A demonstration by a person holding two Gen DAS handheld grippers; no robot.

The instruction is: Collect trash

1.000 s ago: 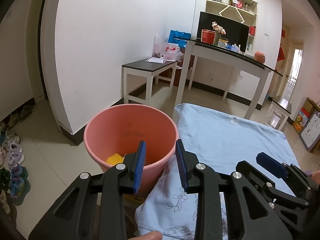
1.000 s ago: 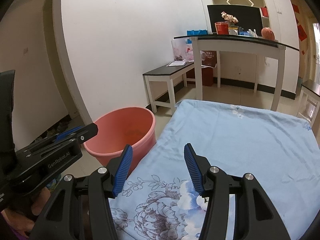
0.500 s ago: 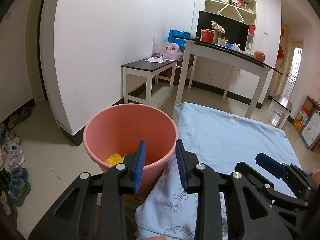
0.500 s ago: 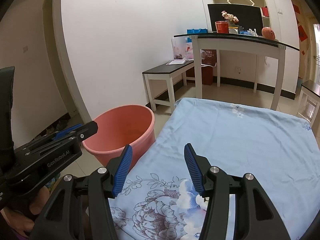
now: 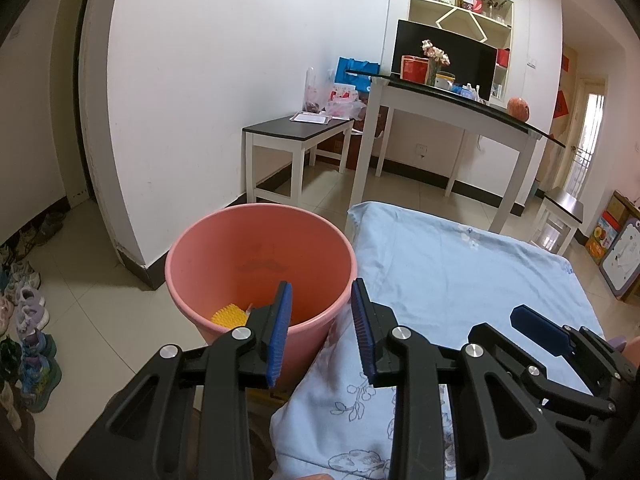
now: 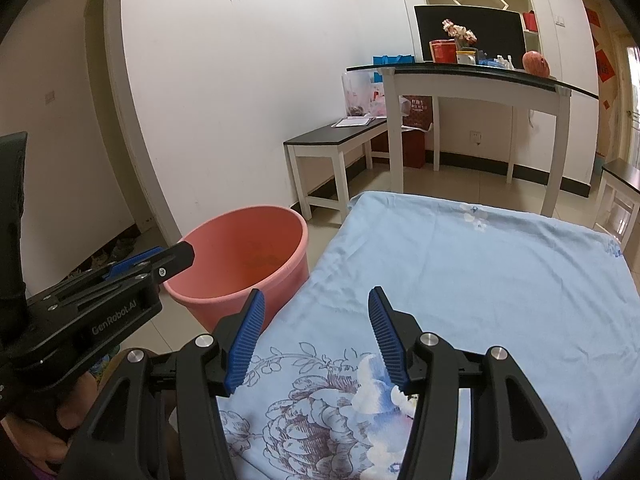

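A pink plastic bucket (image 5: 224, 248) stands on the tiled floor against the left edge of a table draped in a light blue flowered cloth (image 5: 460, 272). Something yellow and bristly (image 5: 229, 315) lies at the bucket's bottom. My left gripper (image 5: 320, 320) hovers over the bucket's near rim, open, with nothing between its blue pads. My right gripper (image 6: 316, 328) is held over the cloth (image 6: 480, 272) to the right of the bucket (image 6: 224, 292), also open and holding nothing. The left gripper (image 6: 120, 280) shows from the side in the right wrist view. No loose trash shows on the cloth.
A low black-topped bench (image 5: 298, 130) and a taller white table (image 5: 460, 108) with boxes, flowers and a monitor stand by the far wall. Shoes (image 5: 28, 320) line the floor on the left. A small stool (image 5: 560, 208) sits at the right.
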